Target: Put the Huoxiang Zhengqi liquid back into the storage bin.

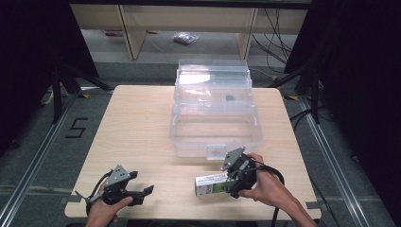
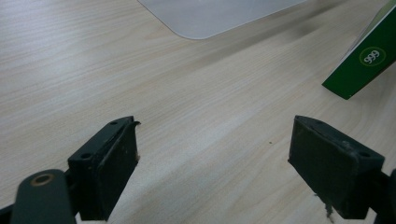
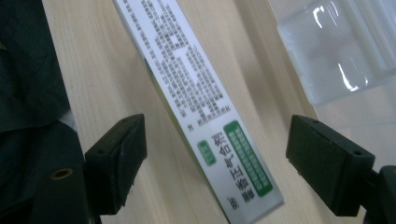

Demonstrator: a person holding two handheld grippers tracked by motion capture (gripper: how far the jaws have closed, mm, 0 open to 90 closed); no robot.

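A white and green carton [image 1: 210, 183] lies flat near the table's front edge, right of centre. My right gripper [image 1: 232, 181] stands open over its right end. In the right gripper view the printed carton [image 3: 187, 74] runs up between the two black jaws of my right gripper [image 3: 217, 123], with a gap on each side. My left gripper [image 1: 143, 182] rests open at the front left, holding nothing. In the left gripper view, my left gripper [image 2: 215, 126] looks across bare wood, and a green corner of the carton [image 2: 369, 60] shows at the upper right.
A clear plastic storage box [image 1: 215, 142] stands open at the middle of the wooden table [image 1: 137, 127], its lid [image 1: 213, 80] raised behind it. A small dark item [image 1: 230, 98] shows through the lid. The box's corner [image 3: 336, 51] is close to my right gripper.
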